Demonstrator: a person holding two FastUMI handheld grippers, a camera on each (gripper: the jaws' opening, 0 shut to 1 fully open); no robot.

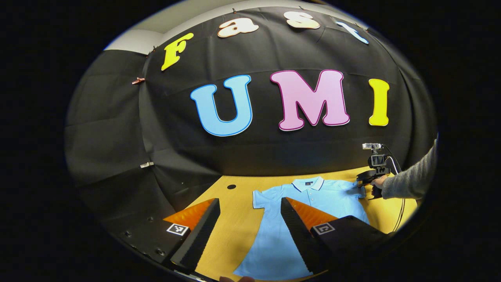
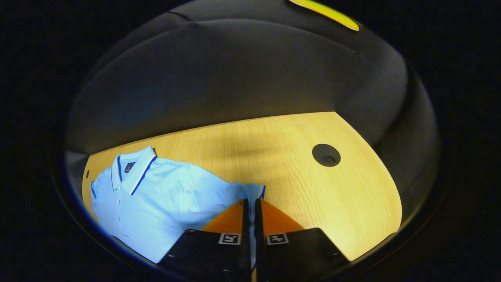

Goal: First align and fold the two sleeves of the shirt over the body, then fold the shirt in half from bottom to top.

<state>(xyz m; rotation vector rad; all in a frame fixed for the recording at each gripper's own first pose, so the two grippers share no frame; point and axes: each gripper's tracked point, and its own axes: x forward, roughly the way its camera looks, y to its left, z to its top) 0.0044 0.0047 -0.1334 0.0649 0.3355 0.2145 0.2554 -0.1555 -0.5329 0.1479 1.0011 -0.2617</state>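
Already pinching one sleeve: first fold step starting, nothing folded yet.
Light blue short-sleeved polo shirt (image 1: 309, 203) lies flat, collar toward the booth wall, on the pale wooden tabletop (image 2: 297, 184). Right gripper (image 2: 250, 203) has its fingers pressed together on the blue-trimmed sleeve cuff (image 2: 256, 192), cloth caught between them. Left gripper (image 1: 250, 213) hangs above the shirt's lower half, jaws spread wide, holding nothing. Far off, a grey-sleeved hand (image 1: 379, 182) holds the other tool at the shirt's edge. Next likely: carry this cuff inward over the body, lay flat; left takes the opposite sleeve.
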